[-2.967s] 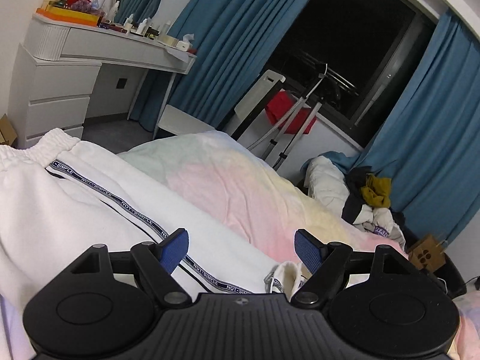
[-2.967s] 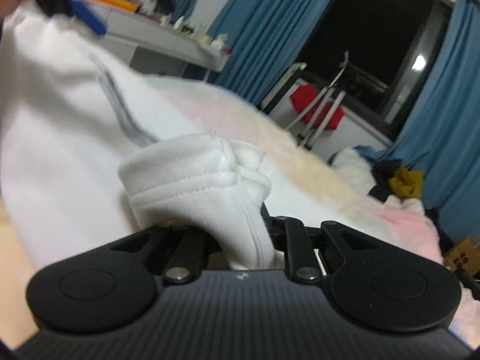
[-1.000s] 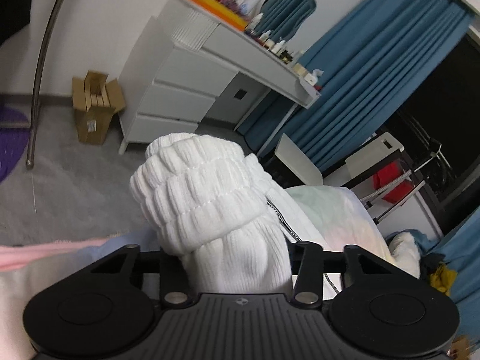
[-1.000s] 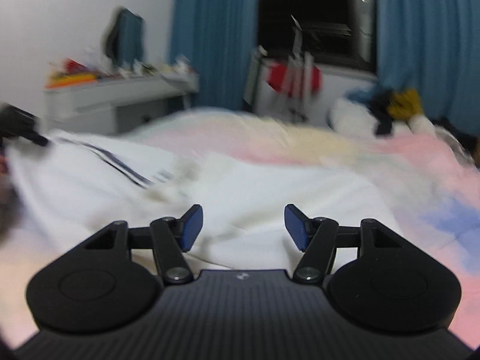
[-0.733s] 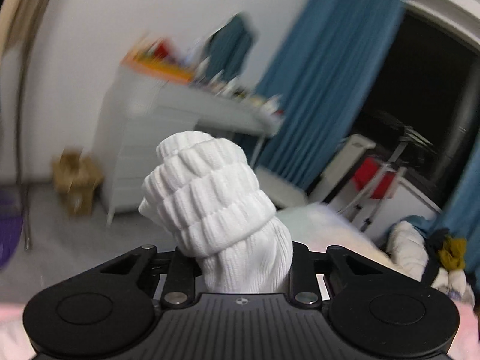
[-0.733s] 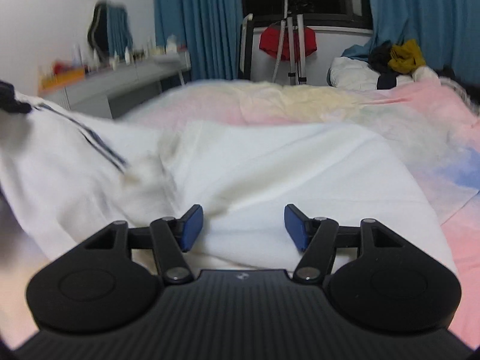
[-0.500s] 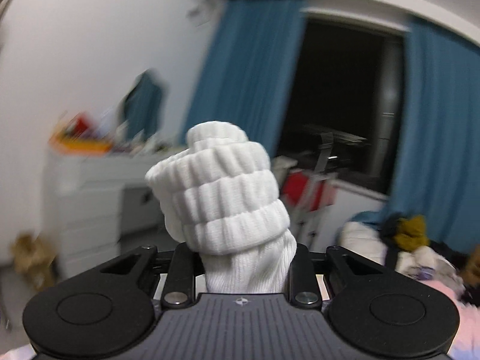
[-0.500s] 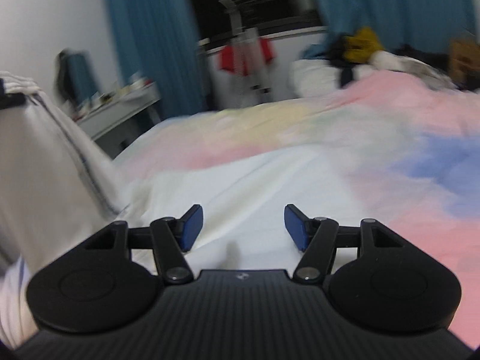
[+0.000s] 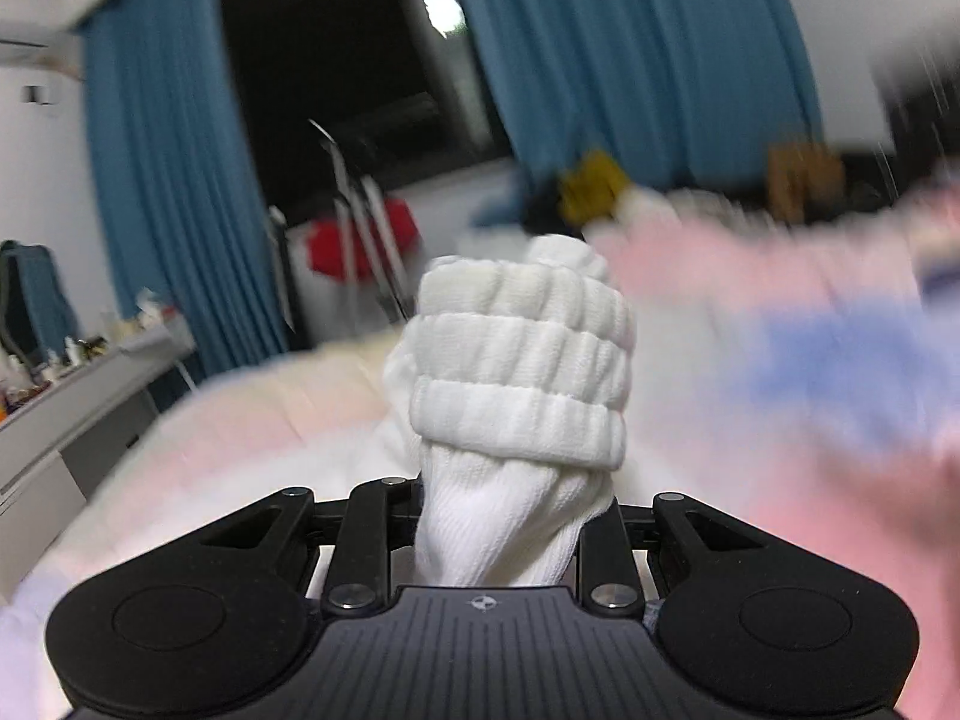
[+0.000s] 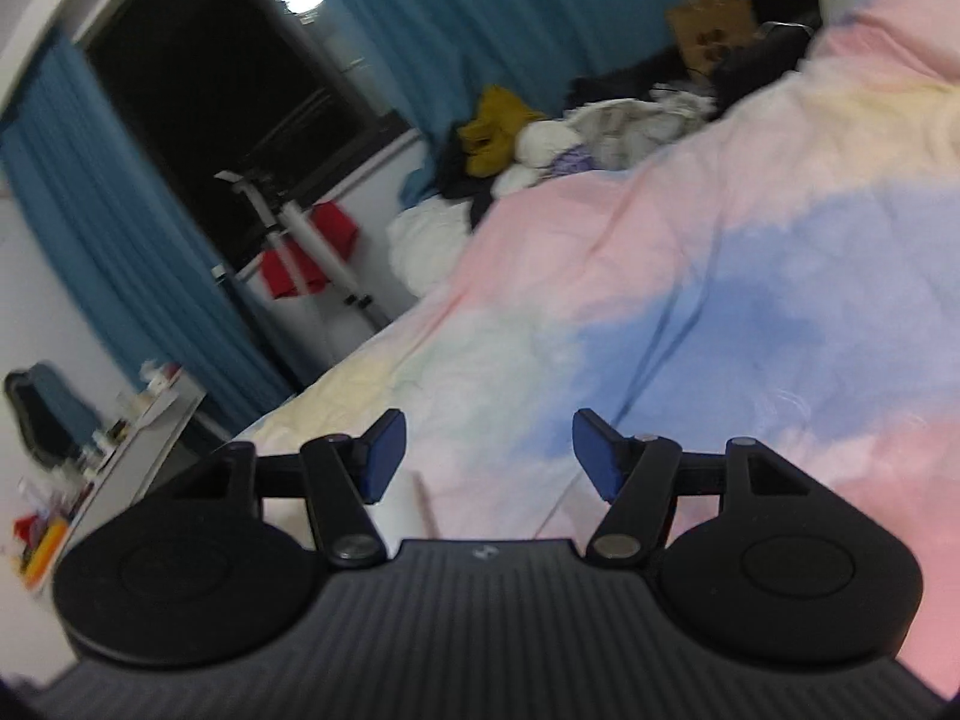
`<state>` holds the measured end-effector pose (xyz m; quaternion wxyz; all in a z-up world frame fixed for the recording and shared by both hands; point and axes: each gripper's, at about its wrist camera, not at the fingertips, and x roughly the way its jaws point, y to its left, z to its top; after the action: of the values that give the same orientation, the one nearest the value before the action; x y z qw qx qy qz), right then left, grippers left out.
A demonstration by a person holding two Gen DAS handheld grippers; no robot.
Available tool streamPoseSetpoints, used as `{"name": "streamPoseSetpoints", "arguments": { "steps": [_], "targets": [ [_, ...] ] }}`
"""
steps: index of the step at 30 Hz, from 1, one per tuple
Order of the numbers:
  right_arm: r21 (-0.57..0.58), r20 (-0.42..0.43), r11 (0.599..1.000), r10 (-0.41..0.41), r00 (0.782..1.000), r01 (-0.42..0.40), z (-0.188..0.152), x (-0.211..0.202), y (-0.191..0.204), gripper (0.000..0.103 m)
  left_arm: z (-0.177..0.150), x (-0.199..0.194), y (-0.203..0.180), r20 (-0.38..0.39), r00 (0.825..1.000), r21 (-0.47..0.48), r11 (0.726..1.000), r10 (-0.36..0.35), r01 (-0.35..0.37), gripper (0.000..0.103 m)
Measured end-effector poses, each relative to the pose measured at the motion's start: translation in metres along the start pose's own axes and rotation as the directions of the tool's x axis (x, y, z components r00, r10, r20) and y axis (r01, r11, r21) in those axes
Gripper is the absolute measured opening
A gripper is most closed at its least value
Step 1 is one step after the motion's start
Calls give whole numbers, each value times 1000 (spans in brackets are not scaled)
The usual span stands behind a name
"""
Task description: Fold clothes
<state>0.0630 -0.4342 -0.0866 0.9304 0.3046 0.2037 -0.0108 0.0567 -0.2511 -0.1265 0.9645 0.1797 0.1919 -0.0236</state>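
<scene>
The right tongs [image 10: 485, 456] stand with their blue pads [image 10: 384, 455] apart and nothing between them, above a pastel pink, blue and yellow bedspread [image 10: 750, 300]. Beyond the bed lies a heap of clothes [image 10: 540, 138] before blue curtains [image 10: 510, 12] and a dark window [image 10: 228, 90].

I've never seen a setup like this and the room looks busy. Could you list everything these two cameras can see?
White garment: one, ribbed band bunched, clamped in the left gripper.
Duvet: one, pastel pink, blue and yellow, on the bed.
Clothes pile: one, mustard, white, dark, far bedside.
Curtains: blue, flanking a dark window.
Drying rack: one, white, red cloth on it.
Dresser: one, white, cluttered.
Cardboard box: one, brown.
Left gripper: black, closed on garment.
Right gripper: black, blue pads, open, empty.
</scene>
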Motion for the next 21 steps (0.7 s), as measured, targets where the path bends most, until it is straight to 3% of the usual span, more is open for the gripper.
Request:
{"name": "streamPoseSetpoints", "arguments": {
  "steps": [2, 5, 7, 9, 13, 18, 21],
  "targets": [
    [-10, -39, 998, 67, 997, -67, 0, 10, 4, 65, -4, -1, -7, 6, 1000, 25, 1000, 1, -1, 27],
    [2, -111, 991, 132, 985, -133, -6, 23, 7, 65, -8, -3, -3, -8, 999, 26, 999, -32, 32, 40],
    [26, -144, 988, 157, 977, -155, -9, 30, 7, 65, -8, -6, 6, -37, 996, 33, 997, -75, 76, 69],
    [59, -161, 982, 187, 969, -180, -10, 31, 5, 65, -11, -9, 32, -65, 991, 35, 992, -116, 119, 84],
    [115, -190, 967, 245, 951, -227, -11, 36, 5, 65, -29, -31, 72, -70, 983, 75, 982, -168, 173, 86],
    [143, -238, 955, 289, 928, -260, -16, 46, 17, 65, -54, -45, 103, -66, 990, 117, 984, -123, 131, 87],
    [135, -292, 939, 342, 893, -316, -25, 57, 32, 65, -69, -50, 119, -63, 994, 110, 989, -92, 98, 87]
  ]
}}
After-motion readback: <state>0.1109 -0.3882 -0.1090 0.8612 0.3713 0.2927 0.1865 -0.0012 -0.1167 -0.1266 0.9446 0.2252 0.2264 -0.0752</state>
